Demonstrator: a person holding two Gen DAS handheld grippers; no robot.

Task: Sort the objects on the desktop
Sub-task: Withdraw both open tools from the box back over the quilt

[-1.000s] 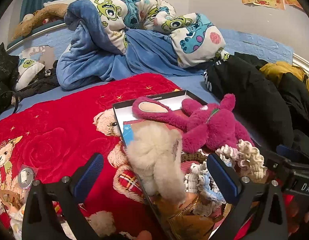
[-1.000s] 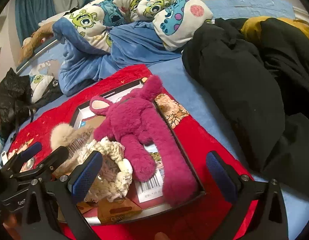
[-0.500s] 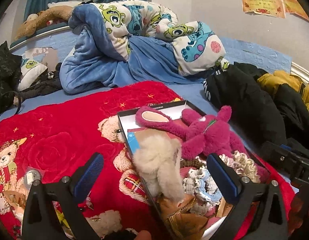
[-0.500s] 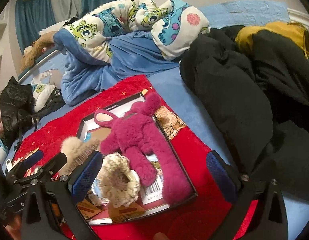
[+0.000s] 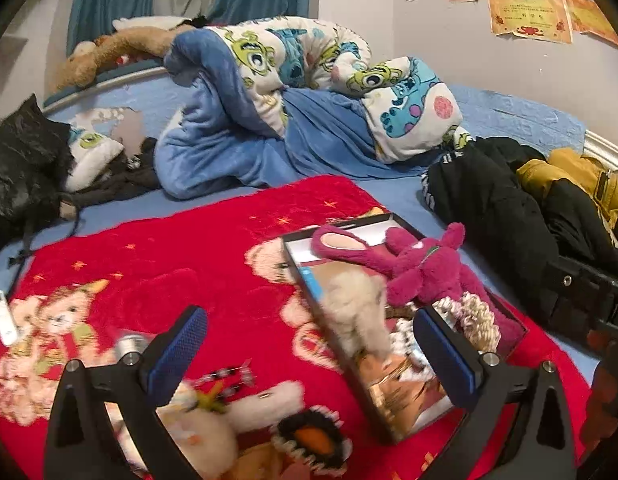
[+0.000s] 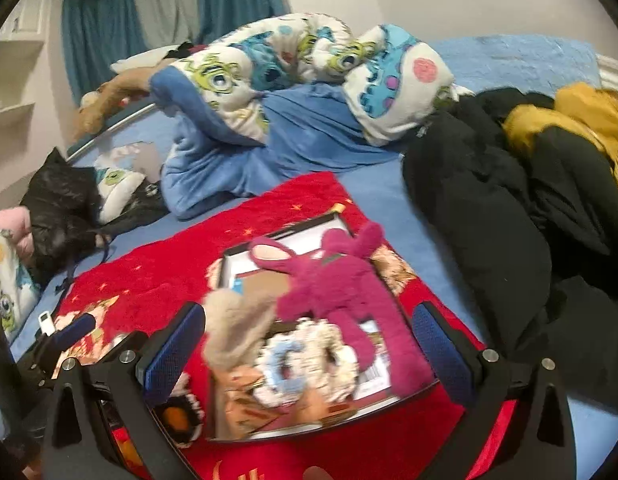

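Both tongs are spread wide and hold nothing. The left gripper [image 5: 309, 356] hangs over the red blanket [image 5: 197, 256]. The black box [image 5: 299, 264] sits ahead of it, by its right finger. The right gripper [image 6: 309, 344] hangs just over the box [image 6: 225, 264], where the pink plush toy [image 6: 341, 280] lies beside a fluffy beige toy [image 6: 233, 320].

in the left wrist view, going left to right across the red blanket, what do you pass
white remote → bear print → box rim → cream fluffy toy → magenta plush
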